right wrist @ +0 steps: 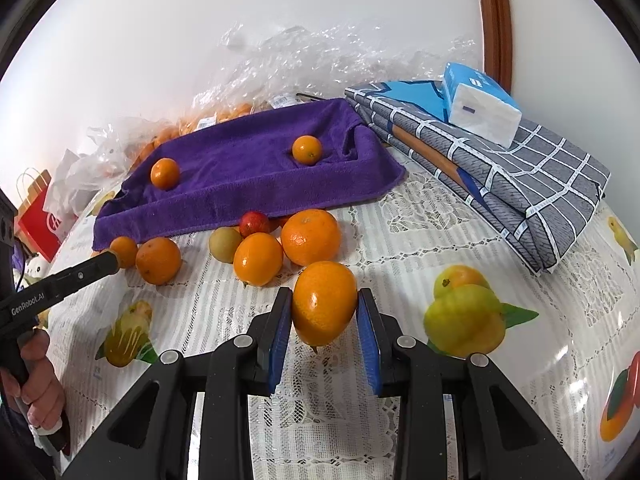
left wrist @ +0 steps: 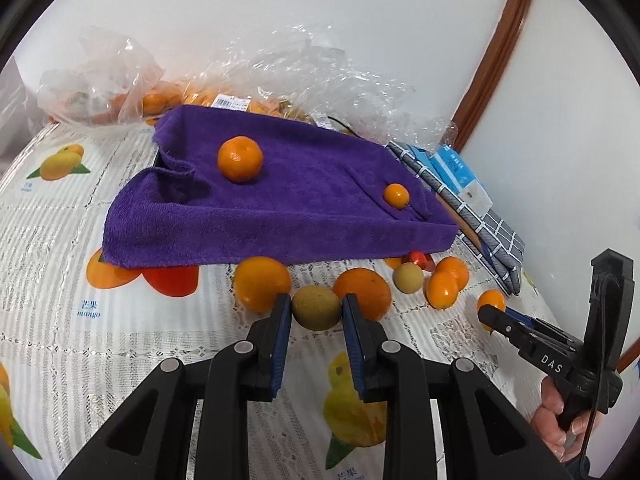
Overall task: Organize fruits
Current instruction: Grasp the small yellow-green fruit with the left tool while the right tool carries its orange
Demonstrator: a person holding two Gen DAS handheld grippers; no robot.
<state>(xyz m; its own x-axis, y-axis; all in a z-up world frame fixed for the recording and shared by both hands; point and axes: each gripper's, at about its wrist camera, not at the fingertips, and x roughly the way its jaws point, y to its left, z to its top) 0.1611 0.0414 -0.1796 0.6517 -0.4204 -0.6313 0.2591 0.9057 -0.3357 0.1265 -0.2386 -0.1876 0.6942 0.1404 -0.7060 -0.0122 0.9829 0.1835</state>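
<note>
Two claws (left wrist: pixel 316 312) (right wrist: pixel 324 312), each around fruit

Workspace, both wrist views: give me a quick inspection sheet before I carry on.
Surface: table under a lace, fruit-print cover.
Job's things: purple towel draped over a raised tray, two small oranges on it; loose oranges in front of it, plus a red fruit at its edge.
Clutter: plastic bags with more oranges, folded checked cloth, tissue pack, red paper bag.
Grippers: left claw shut on a greenish-brown fruit; right claw shut on an orange.
Cables: black cable on the right handle.
Surroundings: white wall, brown wooden frame.
</note>
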